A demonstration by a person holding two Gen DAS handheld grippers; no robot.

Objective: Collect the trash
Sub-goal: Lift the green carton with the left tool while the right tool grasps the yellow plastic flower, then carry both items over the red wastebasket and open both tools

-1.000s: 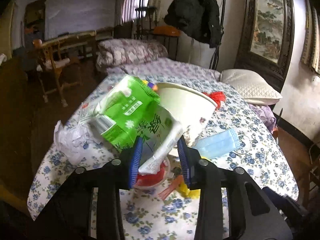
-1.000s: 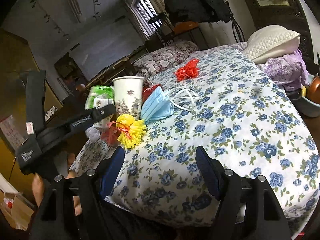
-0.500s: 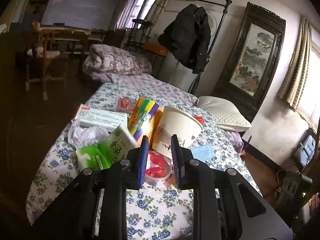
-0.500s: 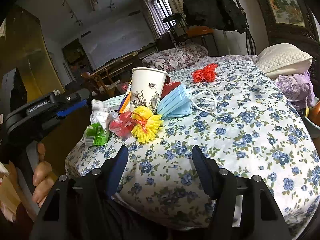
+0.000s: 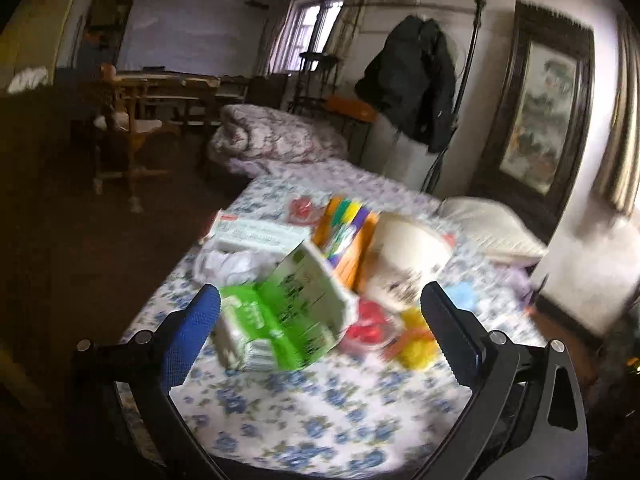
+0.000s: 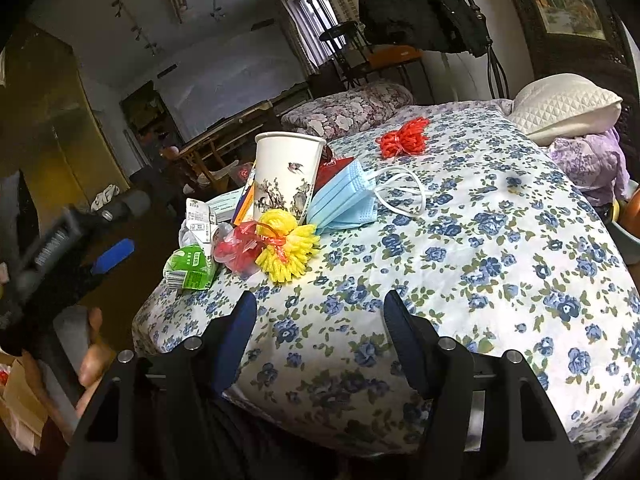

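Note:
The trash lies piled on the flowered bed cover [image 6: 480, 264]. A crushed green carton [image 5: 280, 320] [image 6: 188, 268] rests at the pile's near edge. My left gripper [image 5: 320, 332] is opening wide; the carton shows in the gap, lying on the cover, with neither pad touching it. Behind it stand a white paper cup [image 5: 404, 256] [image 6: 286, 176], a red wrapper [image 6: 238, 250], a yellow mesh puff [image 6: 286, 250] and a blue face mask [image 6: 344, 200]. My right gripper [image 6: 320, 320] hovers open over the cover's front edge, with nothing between its fingers.
A red mesh bundle [image 6: 404, 142] lies farther back on the bed. A white box [image 5: 256, 234], crumpled tissue [image 5: 228, 264] and an orange striped pack [image 5: 344, 236] sit behind the carton. A pillow [image 6: 564, 104] is at the right, and a hand [image 6: 92, 344] at the lower left.
The left gripper let go of the green carton, which now lies on the cover, pulled back, closed, then spread wide. The right jaws narrowed slightly.

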